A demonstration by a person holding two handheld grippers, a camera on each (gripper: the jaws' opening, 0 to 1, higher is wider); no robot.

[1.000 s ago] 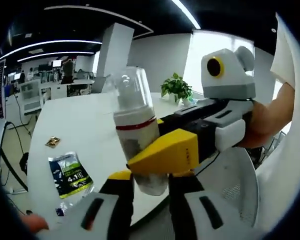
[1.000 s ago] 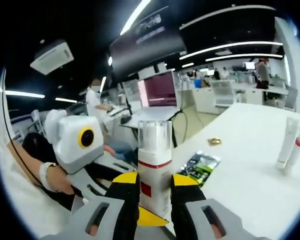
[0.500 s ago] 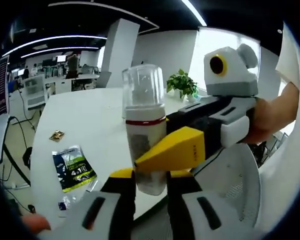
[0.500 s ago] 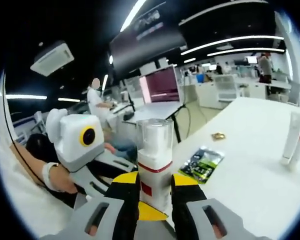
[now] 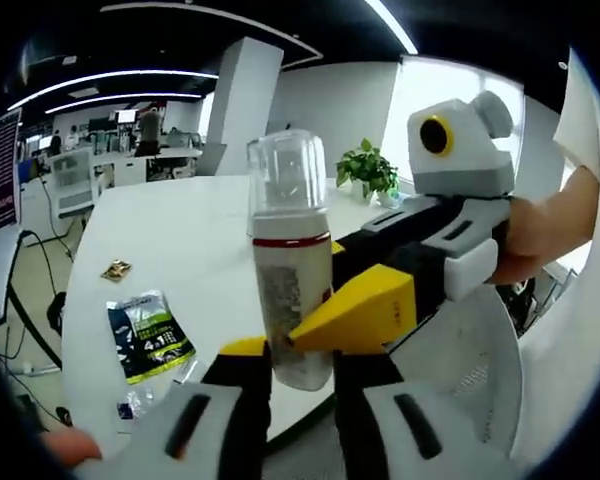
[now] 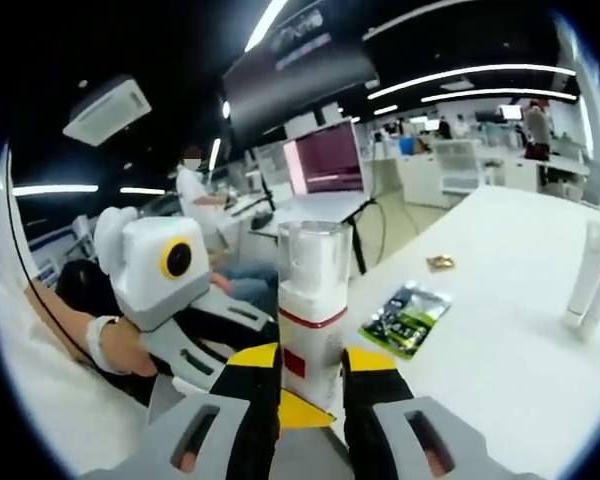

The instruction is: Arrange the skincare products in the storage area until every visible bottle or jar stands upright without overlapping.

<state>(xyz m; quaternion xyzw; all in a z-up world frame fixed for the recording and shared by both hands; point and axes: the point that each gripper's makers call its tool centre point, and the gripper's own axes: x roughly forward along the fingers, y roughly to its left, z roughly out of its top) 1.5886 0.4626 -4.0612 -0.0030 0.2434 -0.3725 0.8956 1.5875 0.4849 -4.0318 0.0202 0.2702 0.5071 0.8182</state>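
A: Where is the bottle?

B: It is up off the table, upright, with a clear cap on top, a red band below the cap and a pale body. Both grippers have it at once.

A: How do the jaws stand?

B: In the left gripper view, the left gripper has its two yellow-tipped jaws pressed against the foot of the bottle, one on each side. The right gripper reaches in from the right, and its yellow jaw lies across the bottle's lower body. In the right gripper view, the right gripper pinches the same bottle low down between its jaws, and the left gripper comes in from the left, held by a hand.

A: What else lies about?

B: A dark green sachet lies flat on the table, with a small gold wrapper beyond it. In the right gripper view, two white tubes stand close together at the far right of the table. A potted plant sits at the table's far end in the left gripper view.
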